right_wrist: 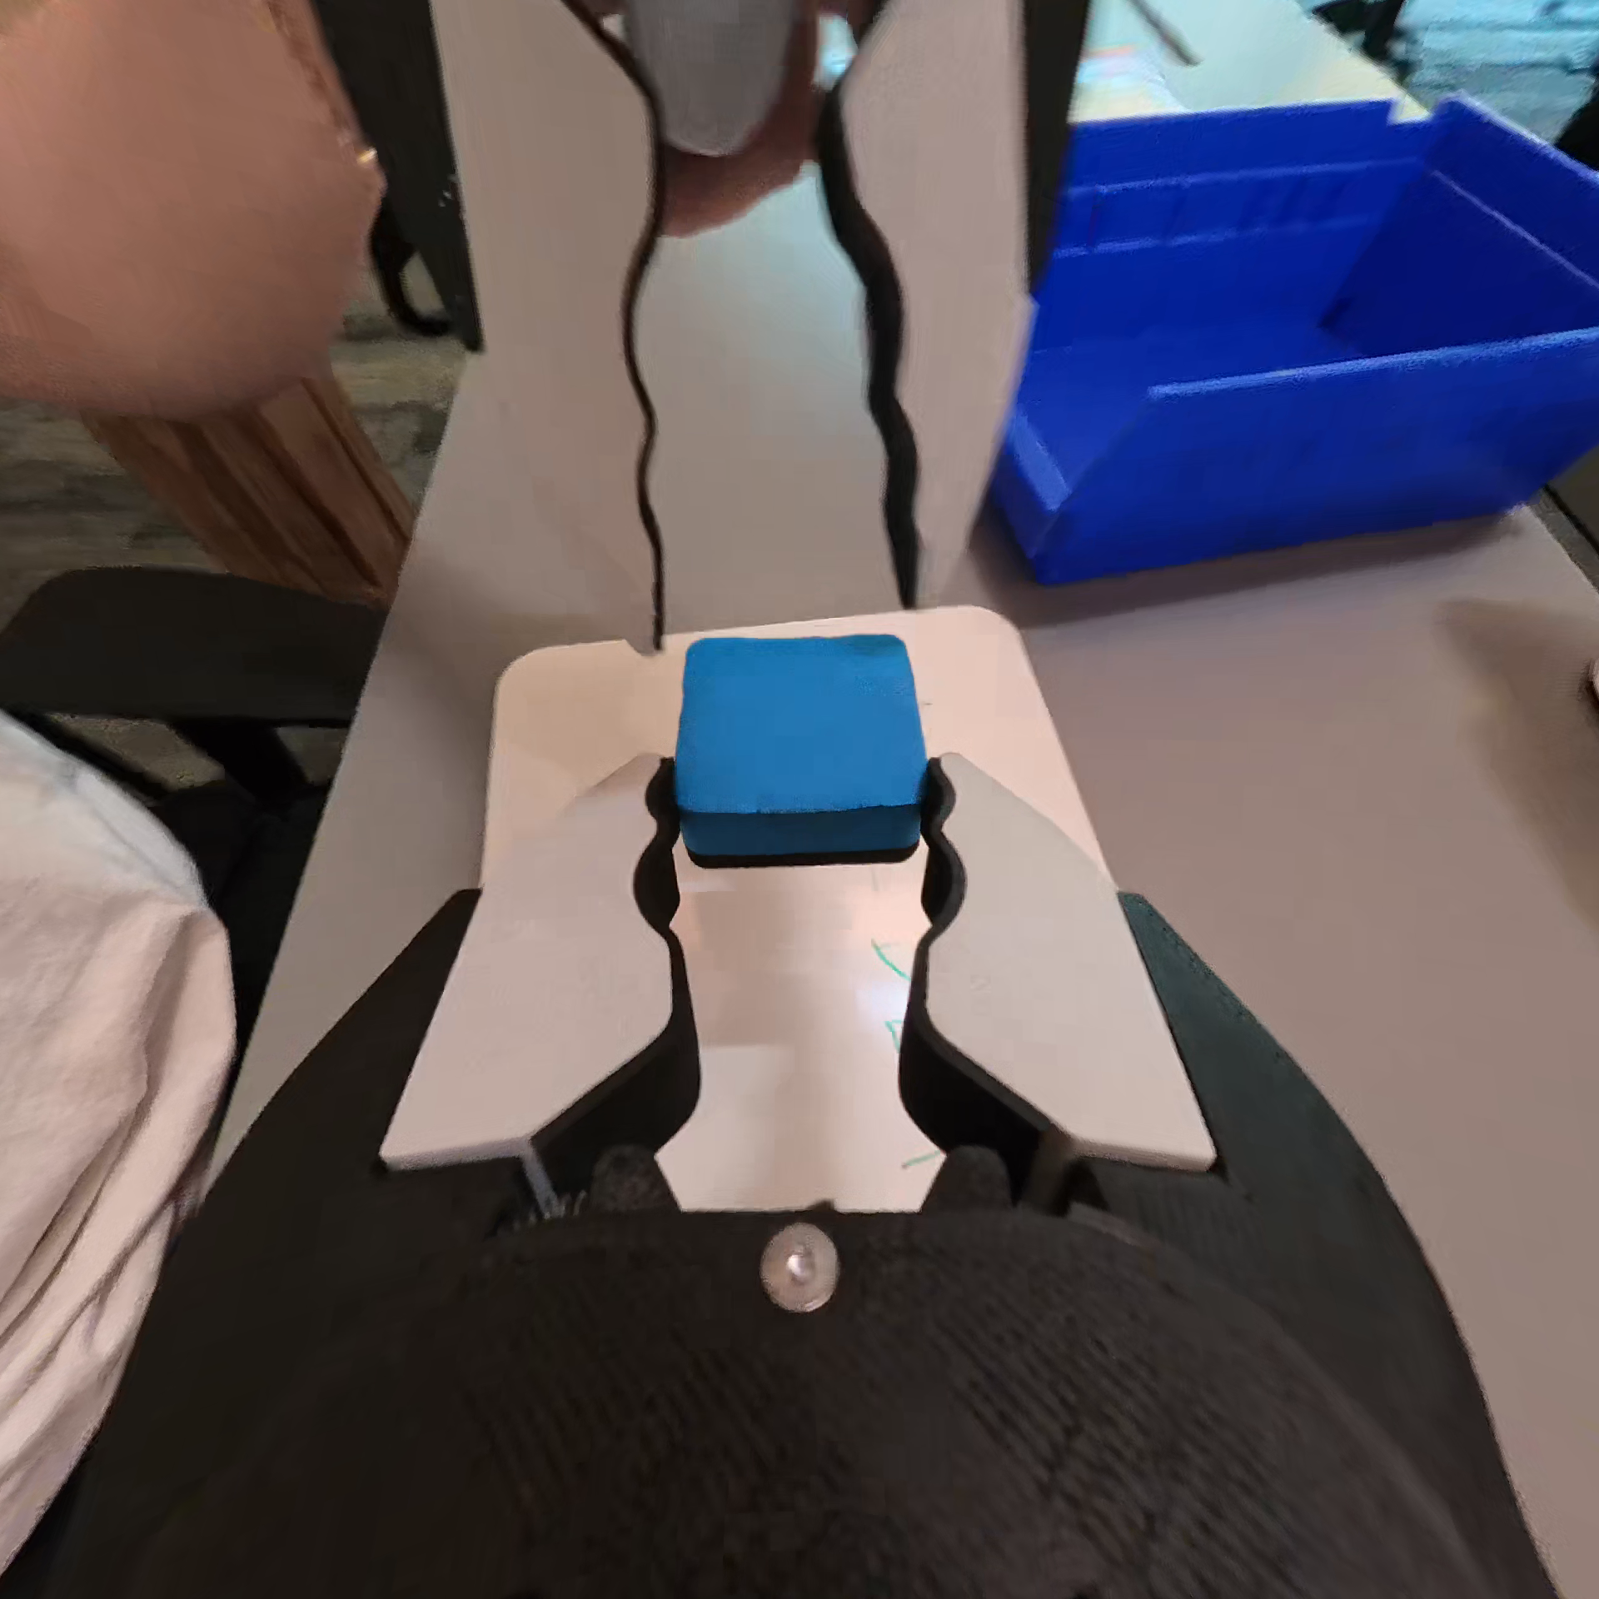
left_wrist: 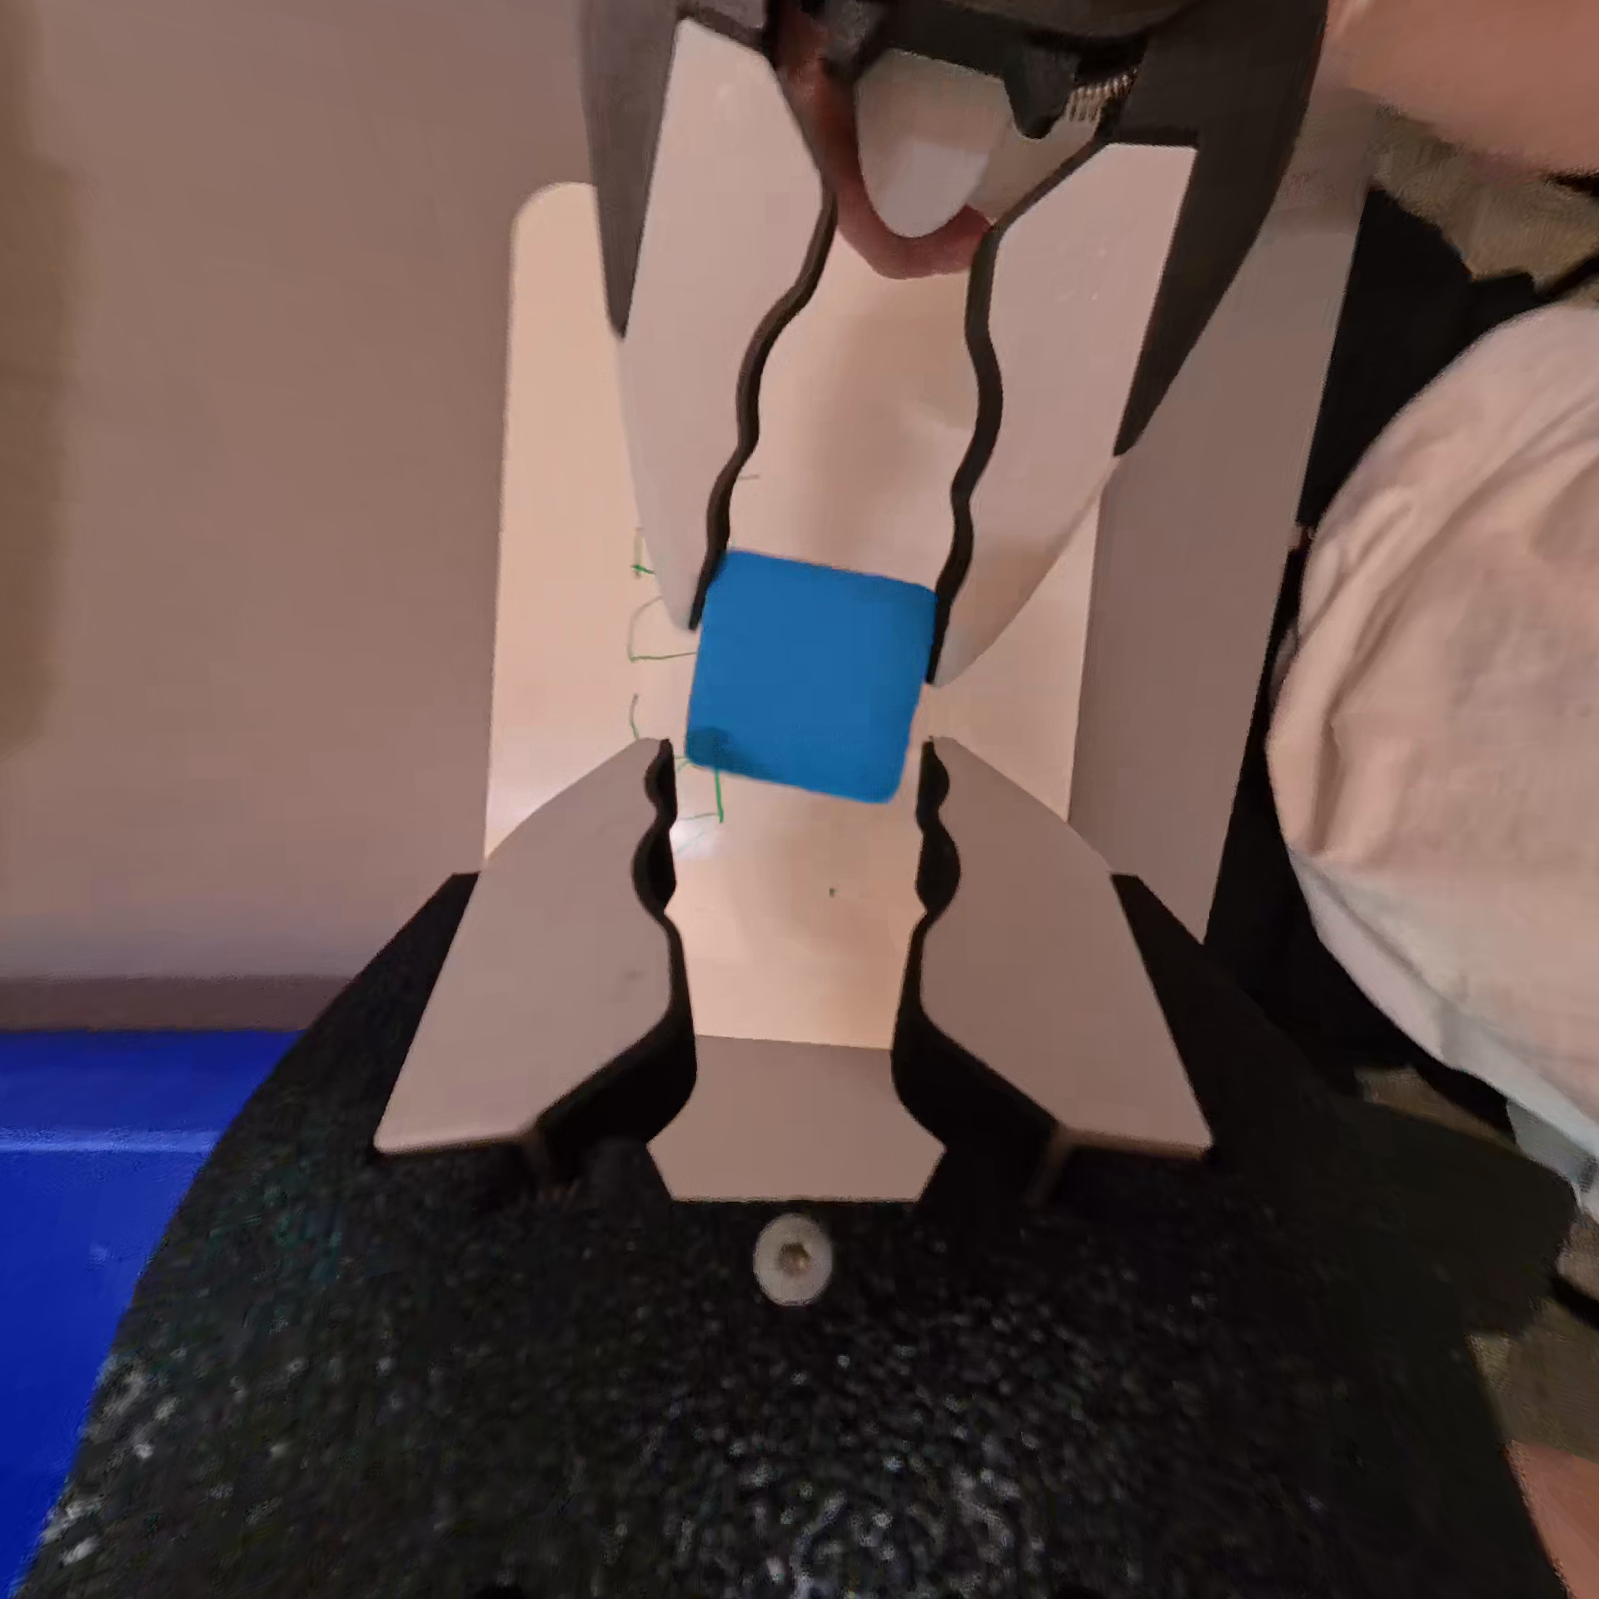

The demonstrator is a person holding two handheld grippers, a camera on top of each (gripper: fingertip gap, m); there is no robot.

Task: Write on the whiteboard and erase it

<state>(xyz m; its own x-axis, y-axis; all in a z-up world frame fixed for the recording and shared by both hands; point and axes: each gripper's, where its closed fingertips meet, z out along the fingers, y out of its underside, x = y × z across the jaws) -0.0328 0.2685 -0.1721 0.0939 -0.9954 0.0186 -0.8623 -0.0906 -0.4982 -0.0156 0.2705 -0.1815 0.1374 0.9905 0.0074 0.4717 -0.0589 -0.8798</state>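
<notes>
The right gripper [right_wrist: 796, 800] is clamped on the blue eraser [right_wrist: 794, 744], which rests on the small whiteboard [right_wrist: 995, 753] near its far edge. Opposite it, the left gripper [left_wrist: 792, 761] has its jaws apart, holding nothing. Green marker strokes [left_wrist: 649, 632] run along one edge of the board. A blue bin [right_wrist: 1298, 346] stands near the table's [right_wrist: 1298, 822] far edge.

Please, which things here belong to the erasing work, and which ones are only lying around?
For the job: whiteboard, green marks, blue eraser, right claw gripping the eraser, left claw open.
Lying about: blue bin, black chair.
</notes>
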